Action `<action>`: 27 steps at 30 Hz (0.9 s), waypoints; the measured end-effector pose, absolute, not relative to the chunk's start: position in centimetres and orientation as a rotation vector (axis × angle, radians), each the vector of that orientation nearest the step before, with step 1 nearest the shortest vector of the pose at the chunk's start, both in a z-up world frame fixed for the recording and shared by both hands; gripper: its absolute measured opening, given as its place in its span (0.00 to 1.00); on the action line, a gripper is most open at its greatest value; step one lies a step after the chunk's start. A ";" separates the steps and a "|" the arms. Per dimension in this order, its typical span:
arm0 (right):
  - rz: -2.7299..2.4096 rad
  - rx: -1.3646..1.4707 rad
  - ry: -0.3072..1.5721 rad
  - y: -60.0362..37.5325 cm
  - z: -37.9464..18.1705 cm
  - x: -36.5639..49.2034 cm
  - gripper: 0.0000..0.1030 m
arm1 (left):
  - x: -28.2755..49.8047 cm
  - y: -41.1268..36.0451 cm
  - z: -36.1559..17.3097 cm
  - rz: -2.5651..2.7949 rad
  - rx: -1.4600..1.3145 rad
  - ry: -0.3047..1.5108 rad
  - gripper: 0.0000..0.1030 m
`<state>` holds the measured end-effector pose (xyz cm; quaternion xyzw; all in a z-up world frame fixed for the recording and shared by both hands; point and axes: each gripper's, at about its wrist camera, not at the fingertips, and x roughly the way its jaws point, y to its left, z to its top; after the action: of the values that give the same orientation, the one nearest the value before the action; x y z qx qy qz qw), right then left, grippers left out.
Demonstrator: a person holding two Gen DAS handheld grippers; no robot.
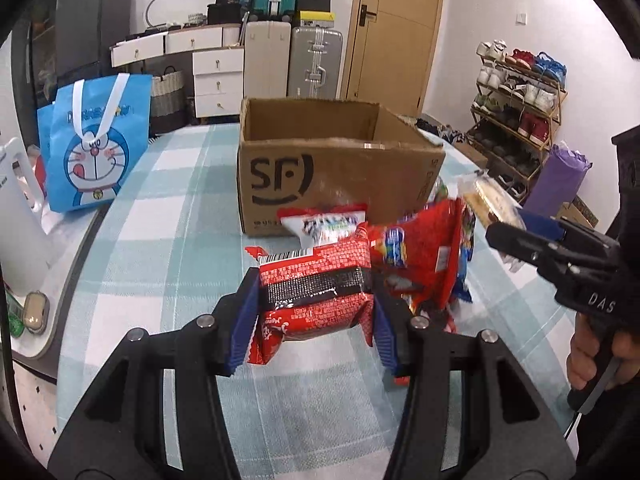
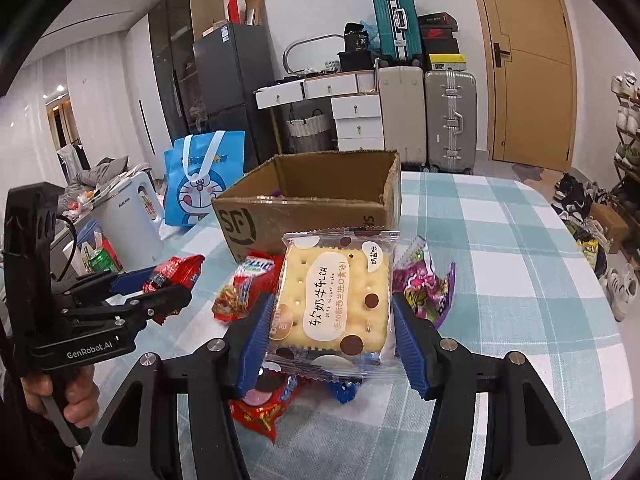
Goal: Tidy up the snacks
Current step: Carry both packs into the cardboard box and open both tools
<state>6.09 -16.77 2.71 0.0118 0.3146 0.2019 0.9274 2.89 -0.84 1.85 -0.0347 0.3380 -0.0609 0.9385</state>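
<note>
**Transfer of held snack packets to the cardboard box**

Both claws are loaded. The left claw (image 1: 316,300) is closed on a red snack packet (image 1: 316,280), gripped across its width at lower centre of the left wrist view. The right claw (image 2: 330,320) is closed on a clear-wrapped nougat cracker packet (image 2: 332,300), held face-up between the blue pads (image 2: 254,340).

The open SF cardboard box (image 1: 320,168) stands on the checked tabletop (image 1: 168,216) at frame centre, just behind the loose pile of snacks (image 1: 420,256).

Recommended procedure, judged from the present layout:
- Carry each packet above the near wall of the box before lowering; the wall stands higher than the pile
- Release only once the packet is past the rim
- Move one claw at a time, since both converge on one opening

Pose: both claws point forward toward the box, roughly level, held above the tabletop. In the right wrist view the left claw sits at left of frame, its handle gripped by the person's hand (image 2: 66,396)
</note>
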 end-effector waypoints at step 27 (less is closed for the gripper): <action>0.397 0.135 0.624 -14.2 5.0 17.7 0.57 | 17.7 -2.0 7.4 -0.066 -0.053 0.618 0.47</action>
<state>17.69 -14.17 4.98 0.0662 0.3045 0.1937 0.9303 17.65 -2.00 7.38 -0.0259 0.3038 -0.0326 0.9518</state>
